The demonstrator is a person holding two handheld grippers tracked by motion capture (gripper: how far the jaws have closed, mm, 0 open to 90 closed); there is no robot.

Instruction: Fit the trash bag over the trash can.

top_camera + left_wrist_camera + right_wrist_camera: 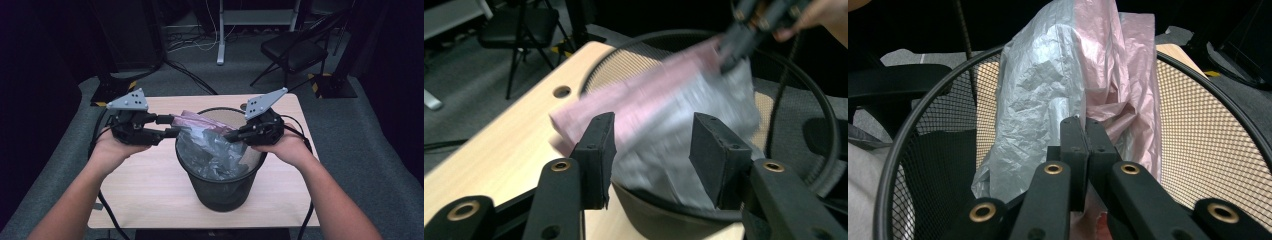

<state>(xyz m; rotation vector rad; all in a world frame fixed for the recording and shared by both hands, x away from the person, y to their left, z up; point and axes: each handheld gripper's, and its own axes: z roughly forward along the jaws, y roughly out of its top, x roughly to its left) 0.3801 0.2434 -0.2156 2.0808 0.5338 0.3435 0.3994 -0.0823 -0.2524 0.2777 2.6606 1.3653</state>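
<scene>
A black mesh waste basket [220, 187] stands in the middle of the wooden table [145, 185]. A thin plastic bag [207, 150], grey with a pink side, sits inside it and rises over the rim. My left gripper [172, 126] is at the basket's left rim, open, with the bag's pink edge [649, 100] just beyond its jaws. My right gripper [231, 135] is at the right rim. In the right gripper view it [1084, 122] is shut on a fold of the bag [1048, 75], inside the basket [1193, 130]. The left gripper view shows it [731, 55] pinching the bag's far corner.
A black folding chair [295, 50] and a white desk leg [220, 35] stand on the grey carpet beyond the table, with cables on the floor. A round hole [561, 91] is in the tabletop near the far edge.
</scene>
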